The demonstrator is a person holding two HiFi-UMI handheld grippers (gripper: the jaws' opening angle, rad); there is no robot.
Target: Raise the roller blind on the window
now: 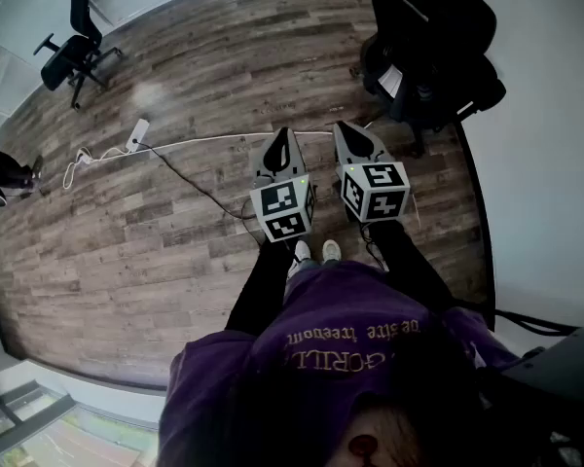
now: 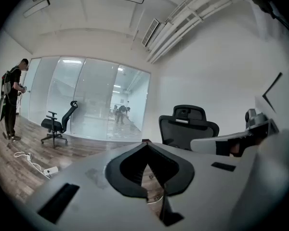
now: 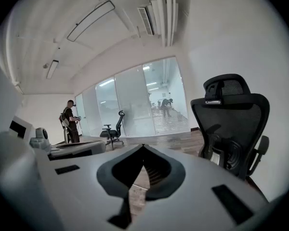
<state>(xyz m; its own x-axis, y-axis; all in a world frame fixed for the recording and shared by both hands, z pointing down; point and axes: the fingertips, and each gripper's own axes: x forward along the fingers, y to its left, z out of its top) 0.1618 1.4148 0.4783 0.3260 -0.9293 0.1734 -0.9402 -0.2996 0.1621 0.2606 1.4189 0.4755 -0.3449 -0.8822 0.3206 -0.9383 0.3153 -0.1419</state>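
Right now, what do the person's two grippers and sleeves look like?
The left gripper and right gripper have light grey bodies tapering to a point, black inside the jaws. Each carries a white cube with black square markers. The sleeves are black; the top is purple.

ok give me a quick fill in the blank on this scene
1. The left gripper and the right gripper both have their jaws ____, holding nothing.
2. The white power strip lies on a floor of ____ planks.
3. The nearer black mesh office chair stands closest to the ____ gripper.
Missing words: shut; wooden; right
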